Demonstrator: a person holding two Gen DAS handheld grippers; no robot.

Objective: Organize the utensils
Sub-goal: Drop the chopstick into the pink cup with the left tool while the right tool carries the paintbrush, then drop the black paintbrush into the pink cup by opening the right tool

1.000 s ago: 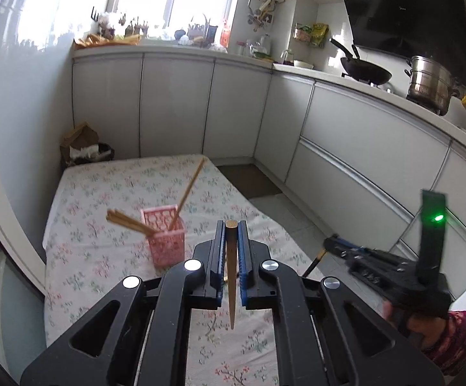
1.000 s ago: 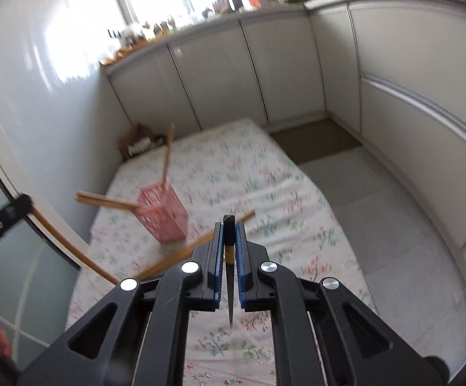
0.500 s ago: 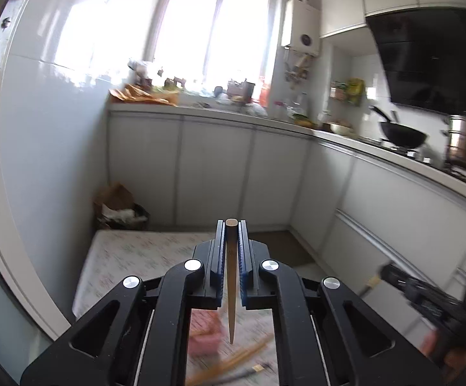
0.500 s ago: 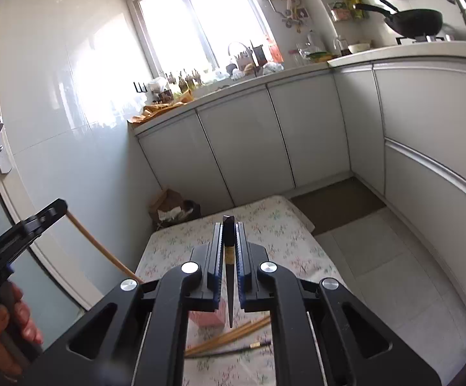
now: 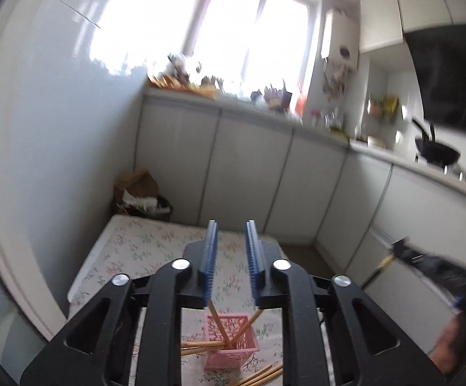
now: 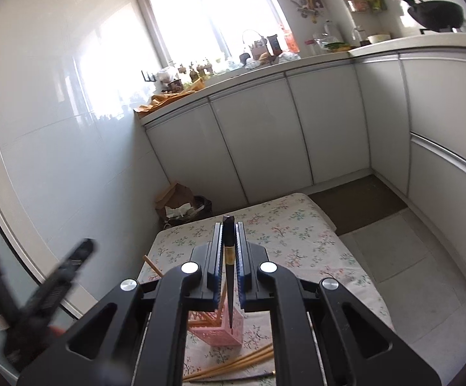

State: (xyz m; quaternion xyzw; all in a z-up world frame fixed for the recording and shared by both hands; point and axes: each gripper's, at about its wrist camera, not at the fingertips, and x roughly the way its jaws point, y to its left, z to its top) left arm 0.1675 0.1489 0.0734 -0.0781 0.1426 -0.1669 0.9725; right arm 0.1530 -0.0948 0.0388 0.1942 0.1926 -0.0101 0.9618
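A pink lattice holder (image 5: 233, 350) stands on the flower-patterned table (image 5: 130, 251), and wooden chopsticks (image 5: 220, 325) lean in it. My left gripper (image 5: 231, 234) hovers above the holder; its jaws are opening and nothing is between the blue pads. My right gripper (image 6: 228, 225) is shut on a dark chopstick (image 6: 228, 257) that points down over the holder (image 6: 223, 331). More loose chopsticks (image 6: 242, 358) lie on the cloth in front of it. The right gripper (image 5: 425, 260) shows blurred in the left wrist view, and the left gripper (image 6: 62, 276) blurred in the right wrist view.
A bin stuffed with paper (image 6: 184, 206) sits on the floor beyond the table's far end. White cabinets (image 6: 265, 135) run along the back and right under a cluttered counter. A wok (image 5: 437, 154) rests on the stove. A brown mat (image 6: 358, 199) lies on the floor.
The left jaws have parted and the wooden chopstick has left them; it now leans in the pink holder. Both grippers moved in over the holder. The right one still holds the dark chopstick.
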